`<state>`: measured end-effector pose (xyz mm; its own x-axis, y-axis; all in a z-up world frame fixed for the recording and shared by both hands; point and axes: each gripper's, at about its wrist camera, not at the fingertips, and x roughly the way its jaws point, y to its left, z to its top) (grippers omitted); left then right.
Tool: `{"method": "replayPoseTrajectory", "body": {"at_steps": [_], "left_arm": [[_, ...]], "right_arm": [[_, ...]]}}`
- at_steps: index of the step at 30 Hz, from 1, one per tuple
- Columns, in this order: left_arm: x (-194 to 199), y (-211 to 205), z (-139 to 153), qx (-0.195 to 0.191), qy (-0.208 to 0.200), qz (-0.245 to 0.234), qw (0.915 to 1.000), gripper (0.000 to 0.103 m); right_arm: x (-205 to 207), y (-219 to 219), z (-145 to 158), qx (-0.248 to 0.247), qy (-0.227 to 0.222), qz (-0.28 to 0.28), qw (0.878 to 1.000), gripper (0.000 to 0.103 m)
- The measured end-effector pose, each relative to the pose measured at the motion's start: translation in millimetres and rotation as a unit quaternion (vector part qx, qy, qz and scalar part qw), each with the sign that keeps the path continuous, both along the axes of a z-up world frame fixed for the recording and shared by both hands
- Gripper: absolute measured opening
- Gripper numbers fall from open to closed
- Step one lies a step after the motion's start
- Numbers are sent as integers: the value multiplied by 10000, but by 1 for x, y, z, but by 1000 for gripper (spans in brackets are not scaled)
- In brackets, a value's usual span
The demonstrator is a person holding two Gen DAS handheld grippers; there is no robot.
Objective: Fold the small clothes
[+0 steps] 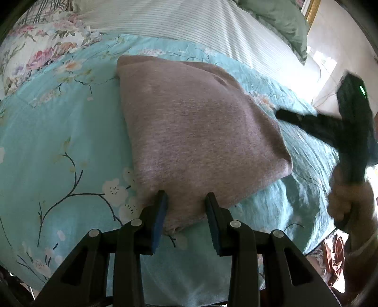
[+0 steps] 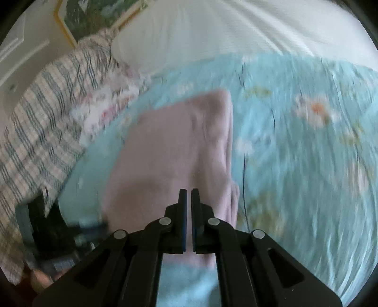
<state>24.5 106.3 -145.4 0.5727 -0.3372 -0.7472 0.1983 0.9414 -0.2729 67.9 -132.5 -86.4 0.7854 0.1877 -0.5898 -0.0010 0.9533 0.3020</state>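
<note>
Folded mauve garment point(image 1: 196, 132), centre frame on the floral bed cover point(image 1: 59, 146): soft, light, limp; best pinched at its near edge. Left gripper point(image 1: 186, 200) spread, straddling that edge; right gripper point(image 2: 188, 196) nearly closed, empty.

**No readable text**

You had nothing to read in either view. The quilt point(image 1: 59, 146) carried only a flower print, no words or numbers. The garment point(image 1: 189, 132) showed no label, tag or brand. The framed picture point(image 2: 94, 19) in your right wrist view was too blurred for any writing to be made out. The grippers bore no markings you could read.
</note>
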Motion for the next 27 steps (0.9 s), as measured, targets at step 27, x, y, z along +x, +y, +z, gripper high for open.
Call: {"method": "replayPoseTrajectory", "body": {"at_steps": [27], "left_arm": [[-31,19,34,-251,-116,508,9983,69]], "right_arm": [[-48,5,-18,321,389,33,9987,8]]}}
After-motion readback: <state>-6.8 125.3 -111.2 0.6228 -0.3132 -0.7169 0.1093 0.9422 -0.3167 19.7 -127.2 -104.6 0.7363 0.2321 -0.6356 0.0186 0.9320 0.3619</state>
